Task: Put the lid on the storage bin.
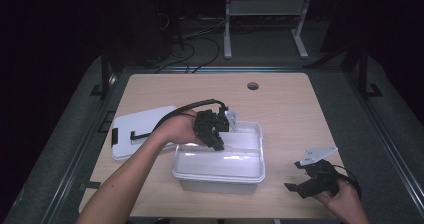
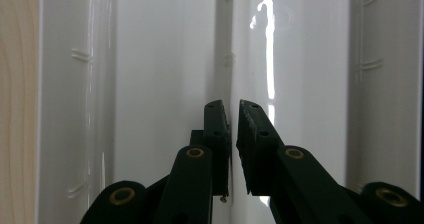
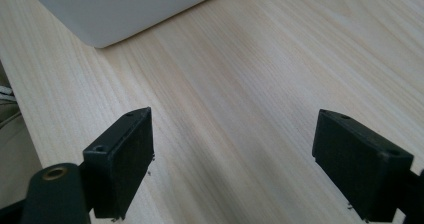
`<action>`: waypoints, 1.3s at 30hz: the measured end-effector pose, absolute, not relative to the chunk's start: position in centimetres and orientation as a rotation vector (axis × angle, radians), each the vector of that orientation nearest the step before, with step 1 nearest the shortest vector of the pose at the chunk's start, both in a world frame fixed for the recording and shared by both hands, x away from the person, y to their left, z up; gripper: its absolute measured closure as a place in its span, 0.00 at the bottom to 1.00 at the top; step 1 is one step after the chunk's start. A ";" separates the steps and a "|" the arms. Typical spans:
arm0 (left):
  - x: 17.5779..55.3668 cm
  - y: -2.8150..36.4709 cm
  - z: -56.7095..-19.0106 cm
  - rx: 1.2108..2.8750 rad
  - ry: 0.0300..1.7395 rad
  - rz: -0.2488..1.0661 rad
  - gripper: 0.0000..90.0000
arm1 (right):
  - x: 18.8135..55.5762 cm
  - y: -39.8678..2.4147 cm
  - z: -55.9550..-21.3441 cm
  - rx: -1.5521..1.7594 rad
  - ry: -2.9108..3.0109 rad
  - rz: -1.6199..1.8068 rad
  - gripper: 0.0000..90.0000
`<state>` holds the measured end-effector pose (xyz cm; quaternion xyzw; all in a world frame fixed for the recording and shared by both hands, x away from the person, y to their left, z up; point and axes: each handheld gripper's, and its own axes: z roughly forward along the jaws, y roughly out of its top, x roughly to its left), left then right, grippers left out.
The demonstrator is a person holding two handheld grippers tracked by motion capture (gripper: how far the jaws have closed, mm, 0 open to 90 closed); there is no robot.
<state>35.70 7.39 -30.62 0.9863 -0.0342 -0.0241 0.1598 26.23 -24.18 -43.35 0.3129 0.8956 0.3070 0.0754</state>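
The right gripper (image 1: 300, 176) waits nearest, jaws wide apart over bare table (image 1: 290, 109). Farther in, the left gripper (image 1: 218, 143) dips inside the white plastic box (image 1: 220, 176), jaws almost together, nothing between them. Its lid (image 1: 137, 129) lies left.

A light wooden table (image 1: 290, 114) carrying a white plastic box and its lid.

The table top is pale wood grain with rounded corners; a small round hole (image 1: 253, 86) sits near its far edge; the white box (image 1: 220, 171) stands open near the front edge, around the middle; the flat white lid (image 1: 137, 129) lies just to the left of the box, near the table's left edge, with a black clip (image 1: 115, 136) on its left side; the right part of the top shows bare wood.
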 end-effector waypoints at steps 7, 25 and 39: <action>35.7 9.7 -29.4 2.734 -0.039 -0.105 0.75 | 26.3 -24.2 -43.4 0.941 2.685 0.916 0.18; 36.8 17.9 -28.5 2.599 0.133 0.014 0.62 | 26.3 -24.2 -43.2 0.956 2.675 0.914 0.18; 37.7 22.6 -29.3 2.593 0.225 0.078 0.59 | 26.6 -24.0 -43.3 0.959 2.683 0.896 0.18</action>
